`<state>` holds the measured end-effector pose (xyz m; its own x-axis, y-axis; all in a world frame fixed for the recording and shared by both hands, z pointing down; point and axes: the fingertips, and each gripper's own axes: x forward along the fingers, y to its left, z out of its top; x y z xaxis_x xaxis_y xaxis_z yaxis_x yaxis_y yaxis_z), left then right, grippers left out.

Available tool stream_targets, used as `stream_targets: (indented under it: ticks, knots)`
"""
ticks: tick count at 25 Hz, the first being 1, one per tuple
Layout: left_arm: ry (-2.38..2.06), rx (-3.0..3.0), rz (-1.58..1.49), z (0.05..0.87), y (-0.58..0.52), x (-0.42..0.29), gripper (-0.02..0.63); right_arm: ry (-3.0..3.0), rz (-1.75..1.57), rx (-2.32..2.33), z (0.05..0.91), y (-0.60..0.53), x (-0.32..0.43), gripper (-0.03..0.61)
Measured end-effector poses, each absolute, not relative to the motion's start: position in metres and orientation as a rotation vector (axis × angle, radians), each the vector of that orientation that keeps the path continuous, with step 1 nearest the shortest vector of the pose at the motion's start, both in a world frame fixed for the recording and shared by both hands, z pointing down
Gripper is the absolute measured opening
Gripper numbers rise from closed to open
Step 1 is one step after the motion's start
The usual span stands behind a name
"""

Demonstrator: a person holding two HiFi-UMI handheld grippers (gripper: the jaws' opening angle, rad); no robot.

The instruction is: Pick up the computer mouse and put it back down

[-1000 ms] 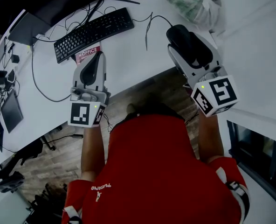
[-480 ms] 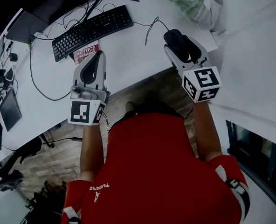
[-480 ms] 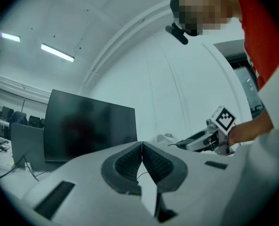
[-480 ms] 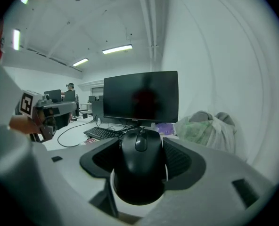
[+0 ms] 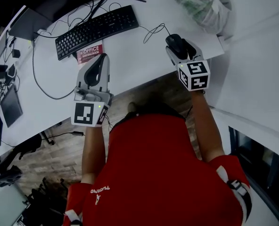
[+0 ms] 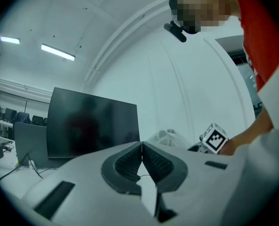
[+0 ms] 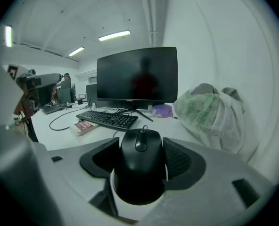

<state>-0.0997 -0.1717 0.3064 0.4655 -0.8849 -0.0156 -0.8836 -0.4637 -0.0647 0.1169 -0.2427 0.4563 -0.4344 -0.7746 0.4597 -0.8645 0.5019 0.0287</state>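
A black computer mouse (image 5: 176,44) sits between the jaws of my right gripper (image 5: 177,42), just above the white desk (image 5: 130,67) near its front edge. In the right gripper view the mouse (image 7: 140,164) fills the gap and both dark pads press its sides, so the right gripper (image 7: 142,145) is shut on it. I cannot tell whether the mouse touches the desk. Its cable (image 5: 154,30) loops toward the keyboard. My left gripper (image 5: 101,59) hovers over the desk to the left. In its own view the left gripper (image 6: 142,147) is shut with nothing between the pads.
A black keyboard (image 5: 97,28) lies at the back, with a red book (image 5: 89,53) in front of it. A filled plastic bag (image 5: 201,4) stands at the back right. A dark monitor (image 7: 137,76) stands behind the keyboard. Cables run across the desk's left part.
My right gripper has come down toward the desk with the mouse still in it. The left gripper has stayed where it was.
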Motion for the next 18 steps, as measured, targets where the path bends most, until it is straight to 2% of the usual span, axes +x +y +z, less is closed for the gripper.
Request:
stream_targets:
  ticks: [10, 18]
  knots:
    - [1.629, -2.621, -0.064, 0.313, -0.176, -0.1, 0.009, -2.221, 0.401, 1.264, 0.531, -0.257, 0.117, 0.291]
    - [1.649, -2.617, -0.086, 0.319, -0.174, -0.098, 0.009, -2.168, 0.448, 1.23, 0.556, -0.264, 0.117, 0.291]
